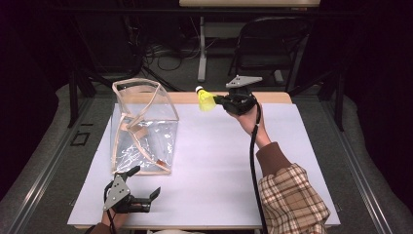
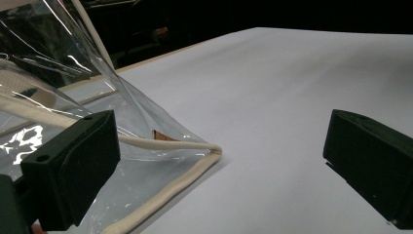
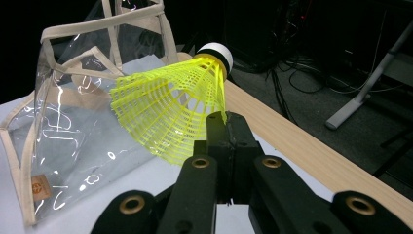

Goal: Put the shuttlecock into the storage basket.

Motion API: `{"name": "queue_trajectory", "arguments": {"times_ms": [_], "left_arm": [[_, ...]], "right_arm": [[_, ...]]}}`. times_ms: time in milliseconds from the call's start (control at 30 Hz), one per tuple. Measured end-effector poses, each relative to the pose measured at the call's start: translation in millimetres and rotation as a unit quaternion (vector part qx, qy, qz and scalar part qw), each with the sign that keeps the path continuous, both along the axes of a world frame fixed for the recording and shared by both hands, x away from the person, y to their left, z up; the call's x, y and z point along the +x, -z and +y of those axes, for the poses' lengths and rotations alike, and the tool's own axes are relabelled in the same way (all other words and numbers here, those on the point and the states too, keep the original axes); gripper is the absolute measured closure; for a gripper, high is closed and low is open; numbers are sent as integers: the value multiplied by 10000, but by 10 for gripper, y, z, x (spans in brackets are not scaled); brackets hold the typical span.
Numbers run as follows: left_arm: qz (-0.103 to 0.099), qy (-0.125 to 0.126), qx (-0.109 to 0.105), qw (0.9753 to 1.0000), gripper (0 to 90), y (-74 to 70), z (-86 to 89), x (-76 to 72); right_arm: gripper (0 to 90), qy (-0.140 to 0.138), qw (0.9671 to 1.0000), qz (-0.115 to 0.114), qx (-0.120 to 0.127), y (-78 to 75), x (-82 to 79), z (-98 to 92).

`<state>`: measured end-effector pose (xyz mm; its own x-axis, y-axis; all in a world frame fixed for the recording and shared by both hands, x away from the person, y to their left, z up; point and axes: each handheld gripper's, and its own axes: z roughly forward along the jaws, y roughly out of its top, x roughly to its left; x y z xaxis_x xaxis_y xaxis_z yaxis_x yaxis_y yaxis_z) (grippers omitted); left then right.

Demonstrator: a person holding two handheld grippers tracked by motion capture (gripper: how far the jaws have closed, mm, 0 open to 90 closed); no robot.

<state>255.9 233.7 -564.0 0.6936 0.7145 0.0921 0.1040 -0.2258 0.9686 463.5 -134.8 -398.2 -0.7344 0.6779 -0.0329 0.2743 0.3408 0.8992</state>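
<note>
A yellow plastic shuttlecock (image 1: 205, 100) with a white cork tip hangs above the table's far edge, pinched by its skirt (image 3: 170, 109) in my right gripper (image 1: 220, 101), which is shut on it. A clear plastic bag (image 1: 141, 127) with cream fabric trim stands on the white table sheet at the left, its mouth facing up. My left gripper (image 1: 146, 183) lies open near the table's front edge, just in front of the bag's near corner (image 2: 207, 153). Its jaws stand wide apart with nothing between them.
A white sheet (image 1: 219, 161) covers the wooden table, whose bare far edge (image 1: 272, 97) shows behind my right gripper. Beyond the table are a chair, a white stand leg (image 1: 201, 48) and cables on a dark floor.
</note>
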Motion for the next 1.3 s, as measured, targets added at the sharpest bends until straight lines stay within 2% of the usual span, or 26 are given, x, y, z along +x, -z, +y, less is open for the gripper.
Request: {"name": "queue_trajectory", "arguments": {"times_ms": [1300], "left_arm": [[-8,-14,-72,10000,0,-5,4,-5]], "right_arm": [[900,-125,9998,-35,116,-184,91,295]]}}
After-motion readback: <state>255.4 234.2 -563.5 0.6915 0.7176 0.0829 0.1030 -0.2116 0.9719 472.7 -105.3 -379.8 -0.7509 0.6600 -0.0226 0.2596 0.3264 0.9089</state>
